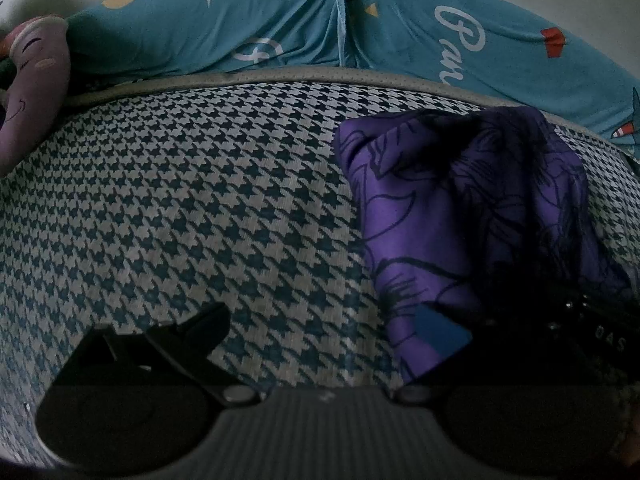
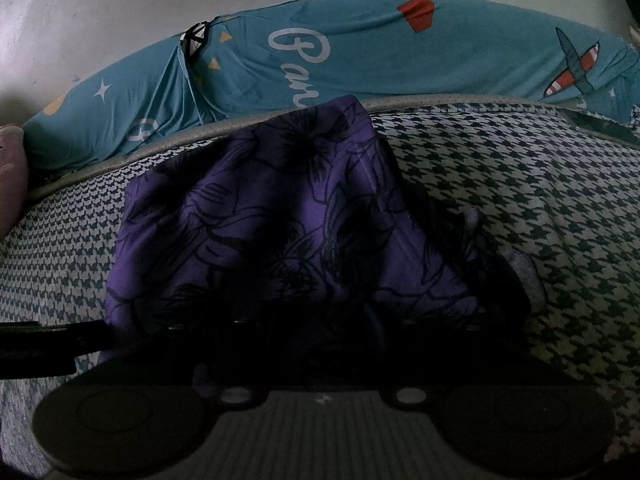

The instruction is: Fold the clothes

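Houndstooth mattress point(image 1: 180, 200): 1 purple garment point(image 2: 280, 232), 2 grippers, 1 teal pillow point(image 1: 240, 32).

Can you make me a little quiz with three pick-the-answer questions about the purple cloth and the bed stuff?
1. Where does the purple cloth lie?
A. on the checked bed cover
B. on the floor
C. on a chair

2. What colour is the long pillow behind it?
A. yellow
B. teal blue
C. black

3. How is the left gripper?
A. open
B. snapped shut on nothing
C. out of sight

Answers: 1 A, the cloth sits bunched on the houndstooth cover. 2 B, it is teal with white writing and a red plane. 3 A, its two fingers stand far apart, one beside the cloth.
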